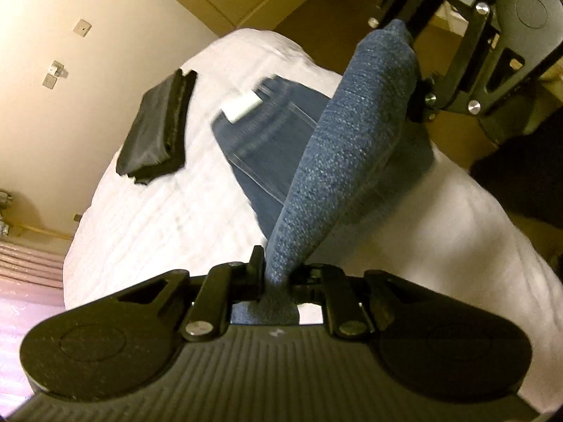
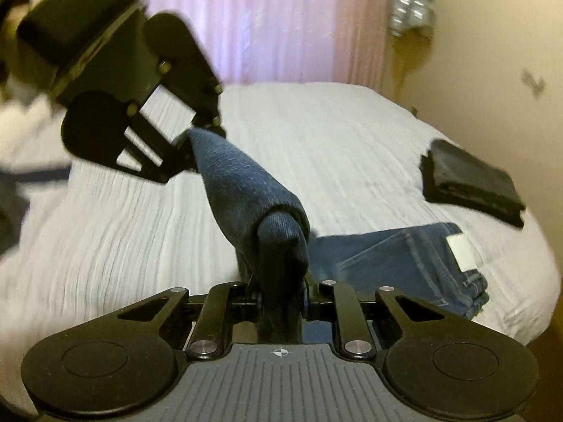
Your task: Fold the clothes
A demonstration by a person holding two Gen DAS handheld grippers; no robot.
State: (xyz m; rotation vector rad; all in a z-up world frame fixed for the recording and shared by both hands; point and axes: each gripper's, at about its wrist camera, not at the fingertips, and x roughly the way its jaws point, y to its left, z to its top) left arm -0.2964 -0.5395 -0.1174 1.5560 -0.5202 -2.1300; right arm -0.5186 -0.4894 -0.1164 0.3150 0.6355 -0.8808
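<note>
I've got both grippers, left gripper [image 1: 278, 274] and right gripper [image 2: 281, 299], clenched on the jeans [image 1: 352, 133], stretching that denim edge taut above the bed [image 1: 176, 218] so the fold should land square.

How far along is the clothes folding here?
Done: a black garment lies folded on the bed. In hand: the left gripper and right gripper each pinch the jeans, lifting an edge stretched between them. Left: laying that fold down and finishing the jeans.

Blue jeans [image 1: 337, 147] stretched aloft, waist end on bed [image 2: 316, 133].
</note>
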